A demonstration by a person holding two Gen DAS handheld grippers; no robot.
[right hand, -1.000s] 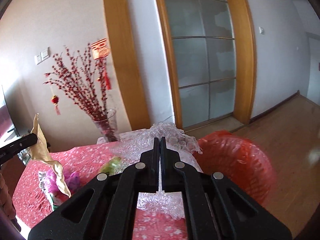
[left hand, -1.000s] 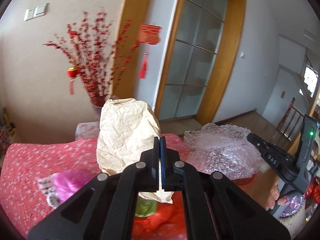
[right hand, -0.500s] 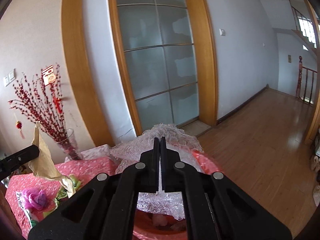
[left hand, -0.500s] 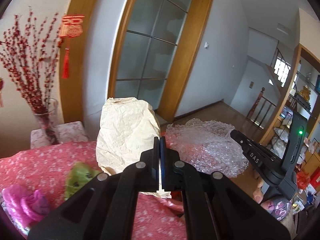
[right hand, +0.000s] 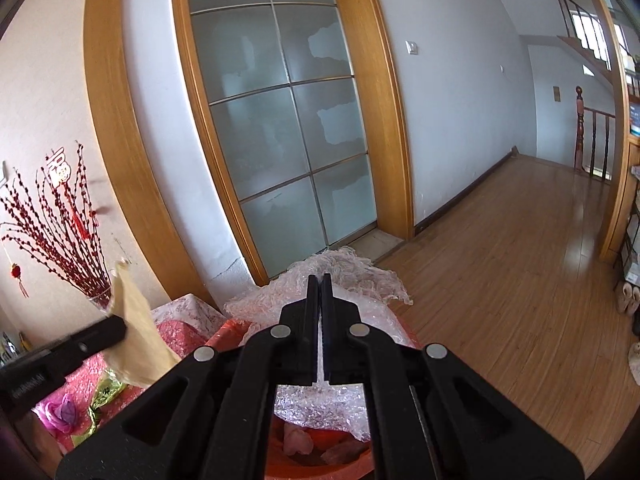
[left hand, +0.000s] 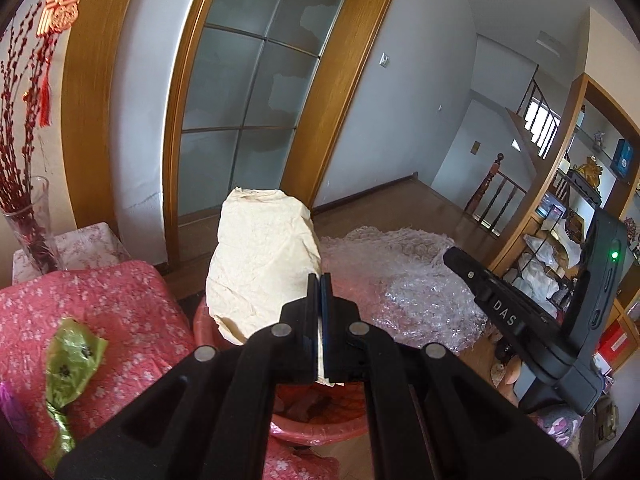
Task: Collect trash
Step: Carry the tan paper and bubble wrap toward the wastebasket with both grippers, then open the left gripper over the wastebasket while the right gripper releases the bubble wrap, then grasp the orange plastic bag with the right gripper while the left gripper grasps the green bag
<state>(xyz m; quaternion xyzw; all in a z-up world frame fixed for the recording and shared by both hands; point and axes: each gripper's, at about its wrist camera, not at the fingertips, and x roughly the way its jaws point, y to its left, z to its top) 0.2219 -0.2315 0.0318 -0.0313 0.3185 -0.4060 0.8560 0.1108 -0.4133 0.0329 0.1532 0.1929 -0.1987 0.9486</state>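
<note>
My left gripper point(left hand: 319, 312) pinches the crumpled paper point(left hand: 264, 264); my right gripper point(right hand: 319, 312) clamps the bubble wrap point(right hand: 340, 276). Both hang above the red bin point(left hand: 320, 426) at lower centre, unreleased. I judge the green wrapper point(left hand: 70, 364) and pink wrapper point(right hand: 60, 414) on the table point(left hand: 128, 312), lower left, remain.

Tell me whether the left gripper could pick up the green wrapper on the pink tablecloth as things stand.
Probably not yet. The left gripper is shut on the crumpled cream paper, held over the red bin. The green wrapper lies uncovered on the tablecloth, so the way looks free once the paper is dropped.

Each wrist view looks forward and slightly down along its own tongs, close above the red bin point(left hand: 280, 430); both share the glass door point(right hand: 280, 120).
</note>
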